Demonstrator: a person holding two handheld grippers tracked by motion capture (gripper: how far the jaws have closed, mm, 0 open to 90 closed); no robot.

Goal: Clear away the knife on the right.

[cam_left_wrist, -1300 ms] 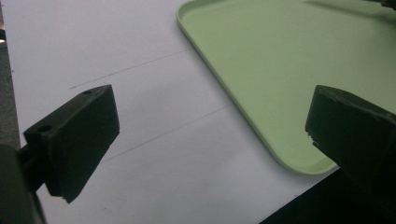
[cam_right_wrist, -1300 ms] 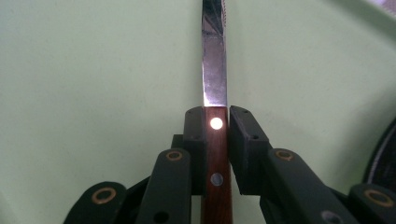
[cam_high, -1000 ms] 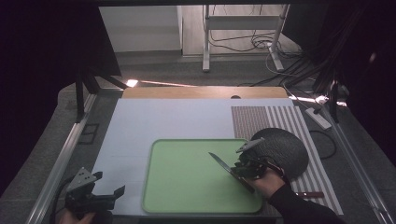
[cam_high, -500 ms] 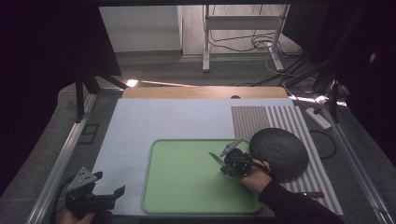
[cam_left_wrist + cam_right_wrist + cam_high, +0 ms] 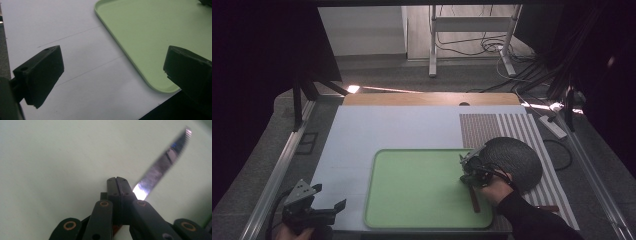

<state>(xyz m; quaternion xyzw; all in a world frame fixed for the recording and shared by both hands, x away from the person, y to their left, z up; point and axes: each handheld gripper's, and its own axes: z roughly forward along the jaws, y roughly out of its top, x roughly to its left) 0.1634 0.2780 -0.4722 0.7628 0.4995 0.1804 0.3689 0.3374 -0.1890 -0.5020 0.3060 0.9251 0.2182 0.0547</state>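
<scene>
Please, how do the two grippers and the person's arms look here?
Both grippers are black. The left gripper has blocky rectangular jaws, a grey three-cornered plate on top and a black cable. The right gripper has black link arms with brass-coloured rivets and narrow jaws. The right arm wears a dark sleeve.

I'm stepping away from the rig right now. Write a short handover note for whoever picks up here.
Right claw: shut on the knife, blade slanting out over the green tray, brown handle toward the person.
Left claw: open, holding nothing, at the table's near left corner beside the tray.
Dark round mat: right of the tray, on the striped cloth.
Done: knife gripped and brought over the tray.
Left: probably setting the knife down and releasing it.
</scene>
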